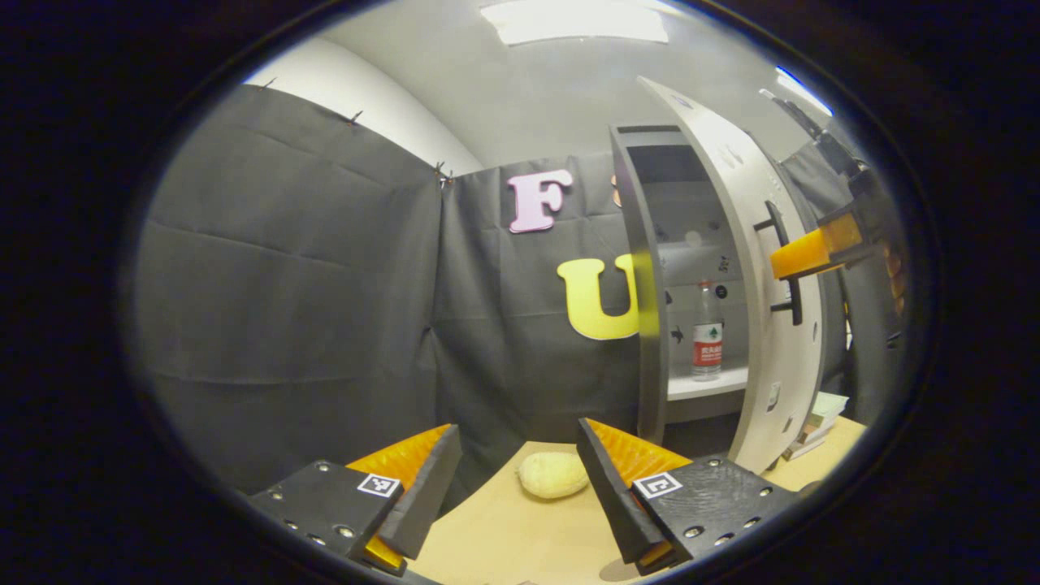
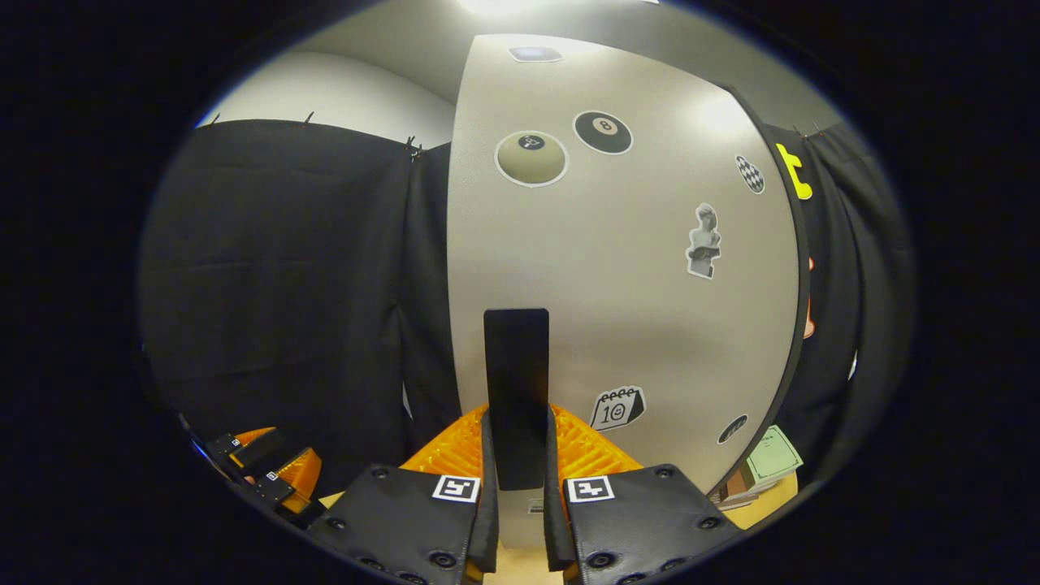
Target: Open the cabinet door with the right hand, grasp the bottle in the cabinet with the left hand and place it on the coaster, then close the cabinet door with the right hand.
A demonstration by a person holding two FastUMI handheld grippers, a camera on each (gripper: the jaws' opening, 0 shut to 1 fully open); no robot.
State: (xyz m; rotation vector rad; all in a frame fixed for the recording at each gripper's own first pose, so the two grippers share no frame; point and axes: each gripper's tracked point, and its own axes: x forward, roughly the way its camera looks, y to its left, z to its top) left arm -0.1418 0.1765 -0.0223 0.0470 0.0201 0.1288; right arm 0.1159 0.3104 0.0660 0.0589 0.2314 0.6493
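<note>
Left gripper (image 1: 513, 479): fingers spread wide, holding nothing, low over the desk (image 1: 520, 540). A pale rounded pad lies on the desk between its fingers in the left gripper view, probably the coaster (image 1: 553, 474).

Cabinet (image 1: 650, 325): door (image 1: 756, 309) swung partly open. The bottle (image 1: 708, 333) stands upright on the shelf (image 1: 705, 383), inside the gap.

Bottle: clear plastic with a red label band and a small cap. Judged light and somewhat yielding, smooth-walled, liable to tip if nudged high. Best hold is likely mid-body at the label (approach from the open side, since the door edge stands just to its right).

Right gripper (image 2: 517, 455): fingers closed onto the dark handle (image 2: 516, 382), one on each side. The same gripper is visible at the handle in the left gripper view.

Books (image 2: 760, 471) lie stacked beyond the door's lower edge.
</note>
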